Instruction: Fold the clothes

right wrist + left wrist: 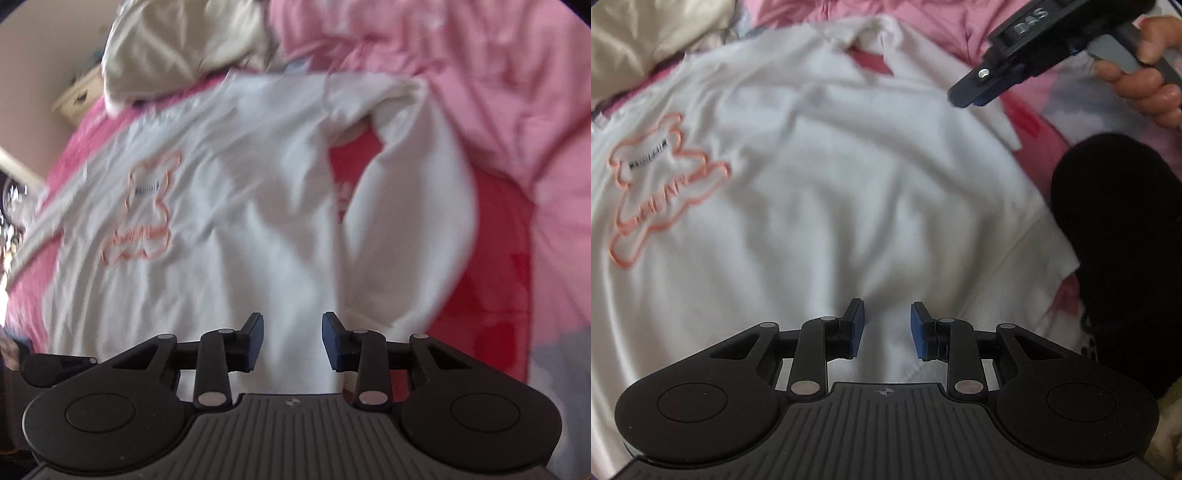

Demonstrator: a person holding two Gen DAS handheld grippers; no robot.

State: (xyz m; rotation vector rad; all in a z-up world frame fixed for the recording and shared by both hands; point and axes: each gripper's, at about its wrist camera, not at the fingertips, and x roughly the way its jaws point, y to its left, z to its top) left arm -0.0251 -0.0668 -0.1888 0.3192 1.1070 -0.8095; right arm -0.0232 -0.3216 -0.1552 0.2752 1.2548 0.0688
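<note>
One white shirt (820, 177) lies spread face-up on a bed covered by a pink bedspread (517, 110), with a cream cloth (177, 48) bunched beyond it at about eleven o'clock. Two grippers work over it. The shirt is rumpled, its collar (871, 40) toward twelve o'clock, and one sleeve (417, 206) is folded in along the three o'clock side. On the chest sits a single bear outline (661, 184) stitched in orange, with small dark lettering across it that is too blurred to read. The left gripper (887, 325) hovers above the lower part of the shirt, jaws partly apart with nothing between them. The right gripper (293, 341) also stands partly apart over the fabric, gripping nothing. In the left wrist view its body reads "DAS", held in a hand (1145, 74) at two o'clock.
</note>
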